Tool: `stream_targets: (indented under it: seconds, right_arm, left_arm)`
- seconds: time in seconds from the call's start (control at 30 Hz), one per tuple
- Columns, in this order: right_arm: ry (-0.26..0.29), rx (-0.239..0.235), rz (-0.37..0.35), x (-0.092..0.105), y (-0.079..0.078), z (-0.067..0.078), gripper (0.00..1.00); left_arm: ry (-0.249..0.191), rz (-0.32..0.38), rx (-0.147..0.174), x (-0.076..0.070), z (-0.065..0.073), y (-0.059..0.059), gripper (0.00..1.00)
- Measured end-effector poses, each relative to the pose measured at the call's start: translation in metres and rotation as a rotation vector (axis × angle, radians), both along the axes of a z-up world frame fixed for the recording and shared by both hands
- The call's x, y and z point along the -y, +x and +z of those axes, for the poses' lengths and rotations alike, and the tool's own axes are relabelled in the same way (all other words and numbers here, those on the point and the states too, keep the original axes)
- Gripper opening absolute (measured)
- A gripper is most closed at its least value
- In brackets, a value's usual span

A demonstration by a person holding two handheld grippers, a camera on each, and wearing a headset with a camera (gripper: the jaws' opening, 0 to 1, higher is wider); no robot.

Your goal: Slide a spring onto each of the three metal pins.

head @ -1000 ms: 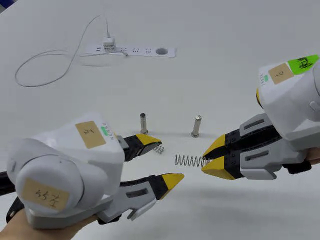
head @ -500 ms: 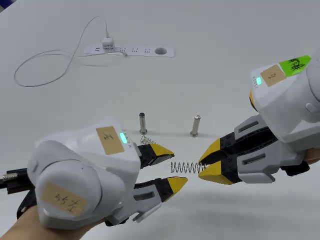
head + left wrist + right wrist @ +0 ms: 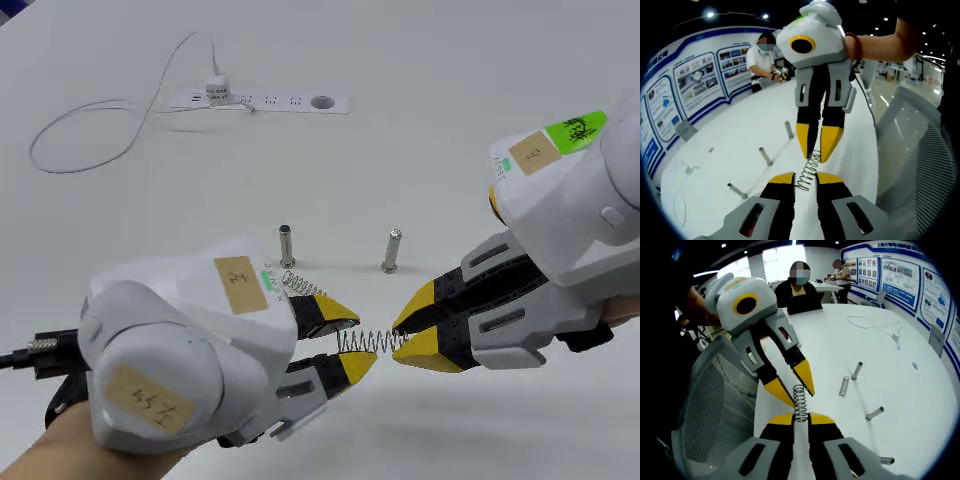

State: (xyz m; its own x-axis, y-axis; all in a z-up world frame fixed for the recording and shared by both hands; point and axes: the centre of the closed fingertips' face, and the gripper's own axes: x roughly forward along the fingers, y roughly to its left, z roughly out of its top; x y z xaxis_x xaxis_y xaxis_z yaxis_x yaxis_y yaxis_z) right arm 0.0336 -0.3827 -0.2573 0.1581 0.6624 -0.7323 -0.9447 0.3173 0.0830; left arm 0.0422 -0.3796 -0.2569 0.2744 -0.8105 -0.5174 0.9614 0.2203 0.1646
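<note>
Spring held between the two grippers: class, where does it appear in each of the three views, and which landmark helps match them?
Head view: held spring, low centre, level between the two sets of jaws.
Left gripper view: low centre, rising from that view's own jaws.
Right gripper view: low centre, upright above its own jaws.
Landmark: upright metal pins beyond it; to its left; to its right, in that order.

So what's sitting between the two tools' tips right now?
A spring, in the head view: the right tool pinches one end, and the other end sits between the left tool's open jaws.
</note>
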Motion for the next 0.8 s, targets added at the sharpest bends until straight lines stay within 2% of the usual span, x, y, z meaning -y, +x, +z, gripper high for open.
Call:
stream_targets:
  seconds: [0.23,0.3,0.37,0.8]
  right_arm:
    - [0.029,-0.010,-0.002,0.003,0.001,0.005,0.11]
    - [0.055,-0.014,0.001,0.002,0.001,0.009,0.11]
    - [0.060,-0.016,0.015,0.002,0.000,0.010,0.11]
    - [0.146,-0.039,-0.023,0.003,0.007,0.023,0.12]
  left_arm:
    - [0.004,-0.025,0.017,0.001,0.001,-0.001,0.14]
    - [0.026,-0.046,0.031,0.000,-0.001,-0.002,0.12]
    - [0.004,-0.047,0.020,0.001,0.001,-0.003,0.12]
    - [-0.031,-0.052,0.039,0.002,0.009,0.000,0.10]
